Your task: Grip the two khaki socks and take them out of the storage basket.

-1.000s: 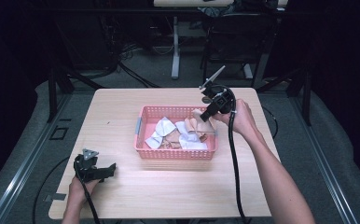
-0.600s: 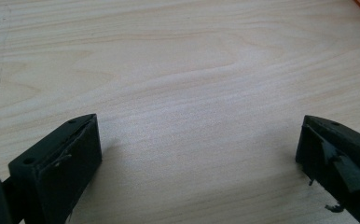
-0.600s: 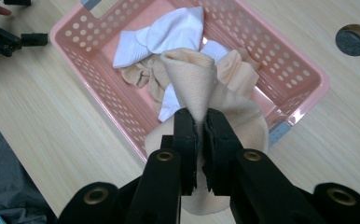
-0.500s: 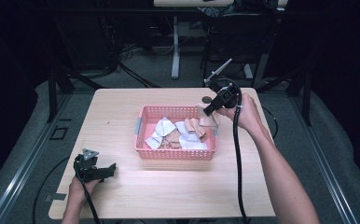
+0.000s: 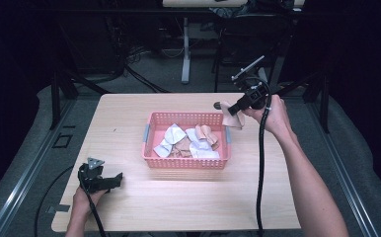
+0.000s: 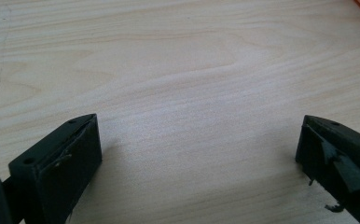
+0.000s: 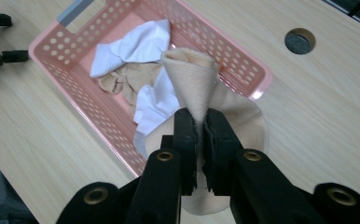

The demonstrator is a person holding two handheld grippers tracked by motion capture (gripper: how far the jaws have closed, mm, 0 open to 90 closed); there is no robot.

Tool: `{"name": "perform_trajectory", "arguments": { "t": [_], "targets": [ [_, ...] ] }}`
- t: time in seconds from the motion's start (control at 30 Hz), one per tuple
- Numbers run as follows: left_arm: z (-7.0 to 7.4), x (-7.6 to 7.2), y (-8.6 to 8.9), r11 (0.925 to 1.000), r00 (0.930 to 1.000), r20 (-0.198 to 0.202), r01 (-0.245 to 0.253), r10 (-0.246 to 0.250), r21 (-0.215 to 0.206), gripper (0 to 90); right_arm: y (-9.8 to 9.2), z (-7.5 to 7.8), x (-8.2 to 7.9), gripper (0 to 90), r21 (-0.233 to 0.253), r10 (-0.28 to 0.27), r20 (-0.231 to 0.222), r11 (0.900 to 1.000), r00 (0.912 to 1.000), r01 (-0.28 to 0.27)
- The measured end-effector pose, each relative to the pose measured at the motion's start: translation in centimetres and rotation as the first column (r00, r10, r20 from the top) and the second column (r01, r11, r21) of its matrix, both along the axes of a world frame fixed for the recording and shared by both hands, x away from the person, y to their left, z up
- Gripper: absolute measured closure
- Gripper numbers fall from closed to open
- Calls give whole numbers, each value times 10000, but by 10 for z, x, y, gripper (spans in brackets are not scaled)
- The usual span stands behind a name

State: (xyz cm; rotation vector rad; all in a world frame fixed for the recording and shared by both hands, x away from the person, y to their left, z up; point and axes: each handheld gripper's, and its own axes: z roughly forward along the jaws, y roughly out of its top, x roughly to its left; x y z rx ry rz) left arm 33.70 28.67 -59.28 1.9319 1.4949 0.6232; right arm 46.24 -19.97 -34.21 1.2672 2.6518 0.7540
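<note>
- The right gripper (image 5: pixel 226 107) is raised over the far right corner of the pink perforated basket (image 5: pixel 186 160), with the person's right hand (image 5: pixel 272 114) wrapped around its body and its black cable (image 5: pixel 261 168) hanging down across the table.
- In the right gripper view its jaws are pressed almost together on a beige sock (image 7: pixel 192 79), pinching a fold of the fabric; the sock's rolled end stands up beyond the jaw tips and the rest spreads out beneath the gripper (image 7: pixel 199 122).
- From the high view the same beige sock (image 5: pixel 234 120) dangles from the gripper, clear of the basket's contents and hanging just at the basket's right rim.
- Inside the basket lie white socks (image 5: pixel 170 139) and further beige ones (image 5: pixel 207 134), loosely heaped toward the right half.
- The basket has a grey handle piece (image 5: pixel 146 134) on its left end wall and stands at the middle of the light wooden table (image 5: pixel 129 111).
- The left gripper (image 5: pixel 115 180) rests on the table near the front left corner, well apart from the basket, with the left hand (image 5: pixel 82 202) behind it.
- In the left gripper view its jaws are spread wide, with bare wood grain between them and nothing held.
- A round cable hole (image 7: pixel 299 41) shows in the tabletop beyond the basket in the right gripper view.
</note>
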Motion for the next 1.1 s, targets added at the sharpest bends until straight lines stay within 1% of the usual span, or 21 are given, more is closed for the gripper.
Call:
{"name": "perform_trajectory", "arguments": {
  "t": [0.03, 0.1, 0.13, 0.17, 0.23, 0.27, 0.33, 0.4, 0.43, 0.47, 0.63, 0.67, 0.7, 0.73, 0.77, 0.8, 0.93, 1.03, 1.07, 1.1],
  "targets": [
    [0, 0, 0, 10000, 10000, -9, 5, -5, -1, 1, -6, -1, 0, 841, -31, -120, 11, 9999, 9999, 120],
    [0, 0, 0, 10000, 10000, -11, 7, -7, 0, 1, -8, -2, 0, 841, 57, -222, 1, 9997, 9998, 222],
    [0, 0, 0, 10000, 10000, -10, 10, -10, 2, 1, -16, -3, 2, 841, -105, -273, -42, 9996, 9996, 273],
    [0, 0, 0, 10000, 10000, -10, 10, -10, 2, 1, -16, -3, 2, 841, -105, -273, -42, 9996, 9996, 273],
    [0, 0, 0, 10000, 10000, -8, 0, 0, -4, 1, -22, -6, 3, 842, -40, -460, -27, 9989, 9989, 460],
    [0, 0, 0, 10000, 10000, 2, -8, 8, -5, 1, -28, -8, 3, 842, -4, -632, -9, 9980, 9980, 632],
    [0, 0, 0, 10000, 10000, 3, -11, 11, -8, 1, -33, -11, 4, 842, 67, -741, 0, 9972, 9973, 741],
    [0, 0, 0, 10000, 10000, 2, -15, 15, -7, 1, -37, -15, 4, 842, 55, -851, -2, 9964, 9964, 851],
    [0, 0, 0, 10000, 10000, -1, -12, 12, -7, 1, -40, -16, 5, 842, -81, -886, -51, 9960, 9961, 886],
    [0, 0, 0, 10000, 10000, 3, -15, 15, -7, 1, -41, -18, 5, 843, -18, -964, -52, 9953, 9953, 964],
    [0, 0, 0, 10000, 10000, -4, -14, 14, -6, 1, -49, -24, 7, 844, -55, -1191, -60, 9929, 9929, 1191],
    [0, 0, 0, 10000, 10000, -3, -16, 16, -6, 1, -54, -27, 7, 844, -102, -1384, -97, 9903, 9903, 1383],
    [0, 0, 0, 10000, 10000, 0, -19, 19, -9, 1, -55, -29, 8, 844, 24, -1482, -71, 9890, 9889, 1482],
    [0, 0, 0, 10000, 10000, 0, -18, 18, -9, 1, -59, -32, 8, 845, 29, -1529, -135, 9882, 9882, 1529],
    [0, 0, 0, 10000, 10000, 0, -18, 18, -9, 1, -59, -32, 8, 845, 29, -1529, -135, 9882, 9882, 1529],
    [0, 0, 0, 10000, 10000, 2, -27, 27, -11, 1, -63, -38, 9, 845, 16, -1692, -243, 9856, 9853, 1693],
    [0, 0, 0, 10000, 10000, -4, -33, 33, -10, 1, -68, -47, 11, 844, -176, -1771, -349, 9841, 9836, 1765],
    [0, 0, 0, 10000, 10000, -6, -38, 38, -9, 2, -74, -57, 14, 844, -265, -2023, -457, 9792, 9783, 2013],
    [0, 0, 0, 10000, 10000, -6, -38, 38, -9, 1, -74, -57, 14, 844, -265, -2023, -457, 9792, 9783, 2013],
    [0, 0, 0, 10000, 10000, -18, -51, 51, -13, 2, -77, -61, 14, 844, -241, -2052, -529, 9786, 9773, 2042]
  ]
}}
